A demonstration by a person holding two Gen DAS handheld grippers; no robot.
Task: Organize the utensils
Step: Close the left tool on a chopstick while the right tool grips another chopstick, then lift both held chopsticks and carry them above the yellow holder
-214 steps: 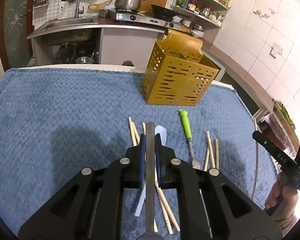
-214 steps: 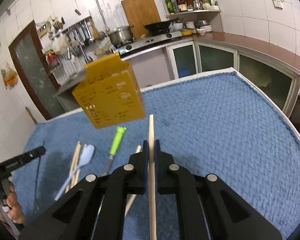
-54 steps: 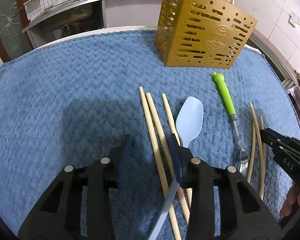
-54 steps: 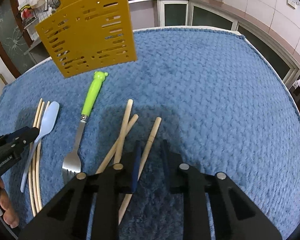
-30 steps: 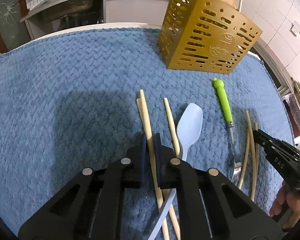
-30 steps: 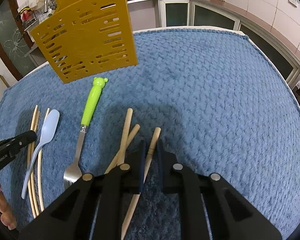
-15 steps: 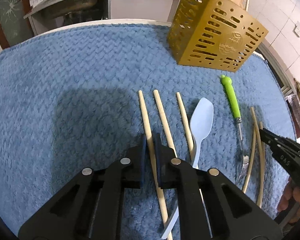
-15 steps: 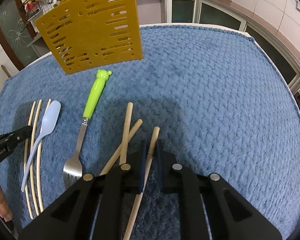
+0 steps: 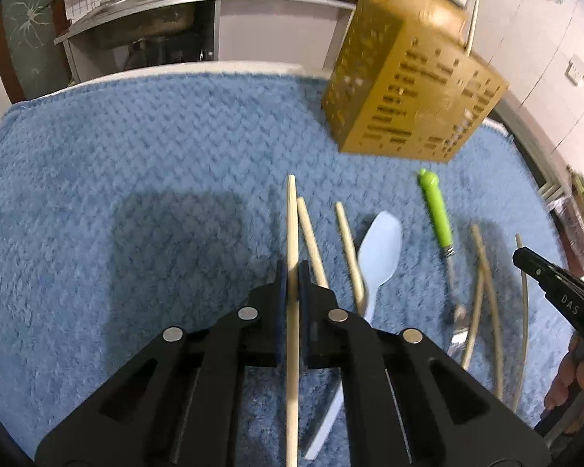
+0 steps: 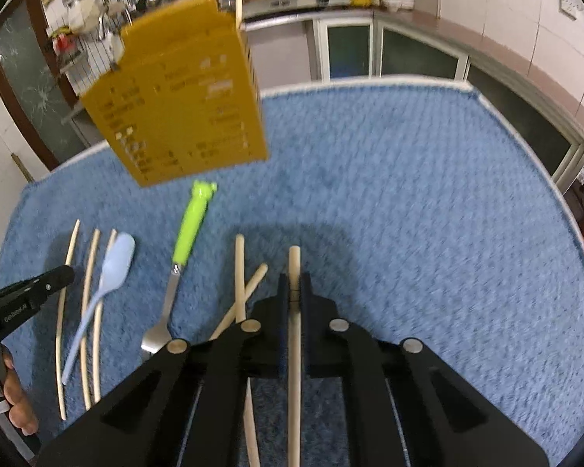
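Kitchen counter behind, blue towel (image 9: 136,179) covering the table. Left gripper (image 9: 292,272) pinching one chopstick (image 9: 292,225), right gripper (image 10: 294,284) clamping another chopstick (image 10: 294,268). Sitting beyond both: yellow holder (image 9: 412,105). Lying between them: spoon (image 9: 381,249), green-handled fork (image 10: 190,225), loose chopsticks (image 10: 93,272).

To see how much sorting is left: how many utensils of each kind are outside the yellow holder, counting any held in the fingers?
chopsticks: 6
light blue spoon: 1
green-handled fork: 1
Total: 8
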